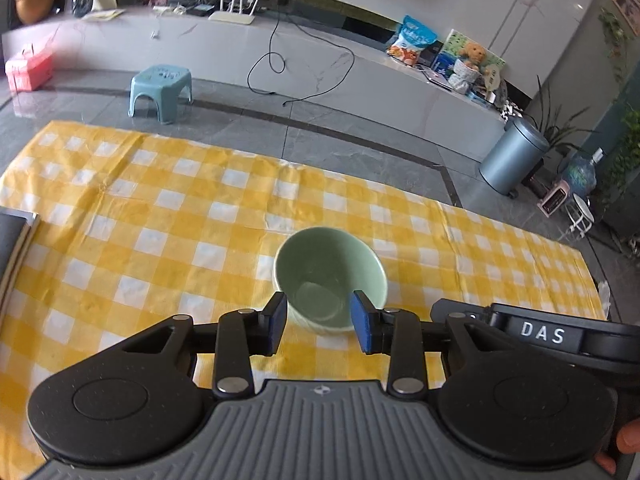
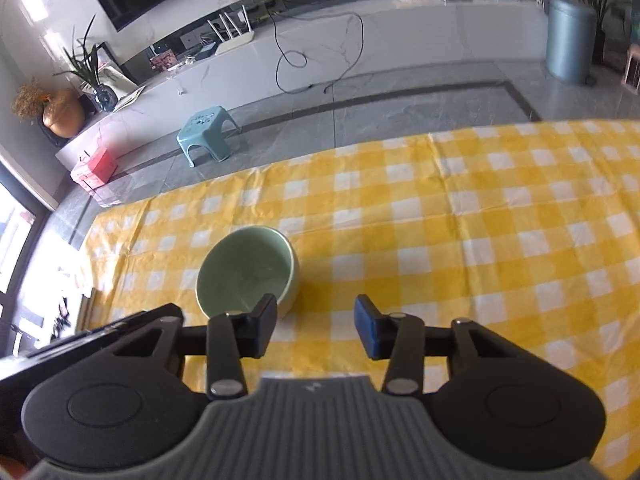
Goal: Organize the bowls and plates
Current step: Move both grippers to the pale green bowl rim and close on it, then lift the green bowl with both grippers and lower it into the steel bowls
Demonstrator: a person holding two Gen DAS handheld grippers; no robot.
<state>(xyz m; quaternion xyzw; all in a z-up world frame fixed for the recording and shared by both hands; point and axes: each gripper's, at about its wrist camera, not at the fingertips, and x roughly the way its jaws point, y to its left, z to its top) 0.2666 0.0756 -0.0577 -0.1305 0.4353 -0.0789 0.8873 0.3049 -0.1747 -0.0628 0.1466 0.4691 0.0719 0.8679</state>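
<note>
Left gripper (image 1: 319, 322): jaws spread wide, low centre of its own view, blue pads flanking the near side of the green bowl (image 1: 330, 278); whether they touch it, cannot tell.
Right gripper (image 2: 316, 326): jaws wide apart too, holding nothing; its left finger (image 2: 262, 326) overlaps the bowl's near rim in the picture, contact unclear.
Tablecloth (image 1: 140, 216): yellow-and-white check, filling the middle of both views, creased.
Bin (image 1: 512, 156): grey-blue, right of the left view, on the floor.
Stool (image 1: 160, 92): pale blue, upper left, beyond the cloth's far edge.
Green bowl: upright, sitting on the cloth, centre of the left view, lower left of centre in the right view (image 2: 248, 272).
</note>
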